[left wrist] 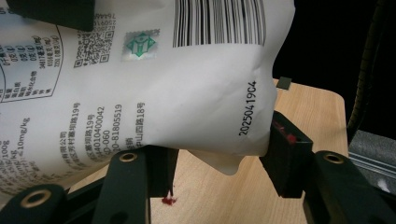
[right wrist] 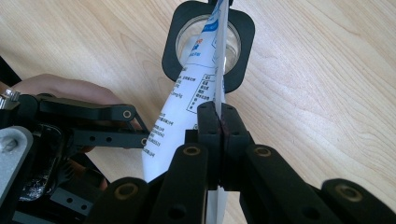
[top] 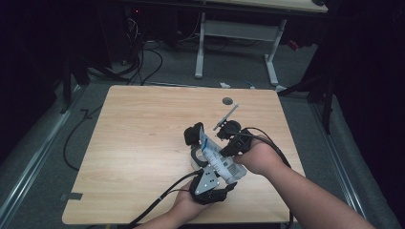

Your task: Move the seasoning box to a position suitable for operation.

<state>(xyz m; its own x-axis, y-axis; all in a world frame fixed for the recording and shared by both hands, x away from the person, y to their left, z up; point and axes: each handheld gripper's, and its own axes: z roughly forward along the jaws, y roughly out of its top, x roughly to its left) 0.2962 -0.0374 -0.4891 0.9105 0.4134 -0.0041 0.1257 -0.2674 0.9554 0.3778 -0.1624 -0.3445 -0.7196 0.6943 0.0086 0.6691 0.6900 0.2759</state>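
Both tongs hold one white printed pouch above a black-rimmed glass container on the wooden table.

The pouch (left wrist: 177, 93) is white, creased film with black Chinese text, a barcode, a QR code, a small green mark and a printed date code; in the right gripper view its far end shows blue print. The left gripper (left wrist: 219, 163) clamps the pouch's bulging body between its half-spread jaws. The right gripper (right wrist: 218, 123) pinches the flat sealed edge, jaws nearly together. Beyond the right gripper's tips the pouch's far end hangs over the container (right wrist: 243, 42). The left gripper view crops the label, the pouch hides the container's inside, and the high view leaves the pouch (top: 219, 160) small and dim.
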